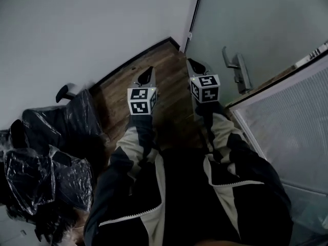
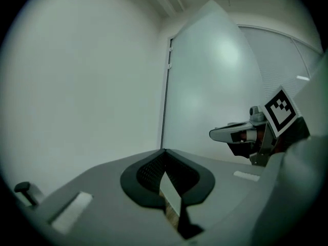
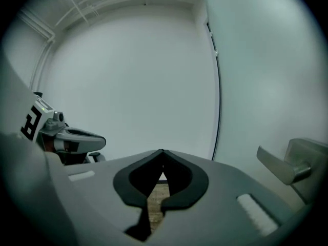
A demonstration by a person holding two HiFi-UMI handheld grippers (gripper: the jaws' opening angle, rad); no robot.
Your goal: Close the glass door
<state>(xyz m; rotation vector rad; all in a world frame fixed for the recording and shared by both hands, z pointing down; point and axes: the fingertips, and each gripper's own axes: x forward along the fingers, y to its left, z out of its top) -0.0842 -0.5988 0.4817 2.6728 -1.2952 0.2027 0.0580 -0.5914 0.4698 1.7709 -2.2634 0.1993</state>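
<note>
Seen from the head view, the left gripper (image 1: 148, 73) and the right gripper (image 1: 195, 63) point side by side toward a room corner at 12 o'clock, each on a dark sleeve (image 1: 125, 158) with pale panels. Each claw is pressed together, its tips meeting with nothing pinched between them, as the left gripper view (image 2: 163, 152) and the right gripper view (image 3: 162, 152) both show. The frosted glass door (image 1: 256, 24) fills the head view from 1 to 2 o'clock, and its metal lever handle (image 1: 234, 65) sits near the right gripper at about 3 o'clock of its tips, apart from them. In the right gripper view the same handle (image 3: 279, 165) juts in at 4 o'clock. A thin black frame strip (image 1: 195, 14) marks the door's edge at the corner, and only wooden floor (image 1: 169, 76) lies between the grippers and the door. A white wall (image 1: 77, 29) with a dark baseboard (image 1: 133, 60) runs from 9 to 12 o'clock. Black furniture wrapped in plastic film (image 1: 51, 152) crowds the floor at 8 o'clock, close by the left sleeve. A ribbed translucent panel (image 1: 292, 122) stands at 4 o'clock beside the right sleeve.
</note>
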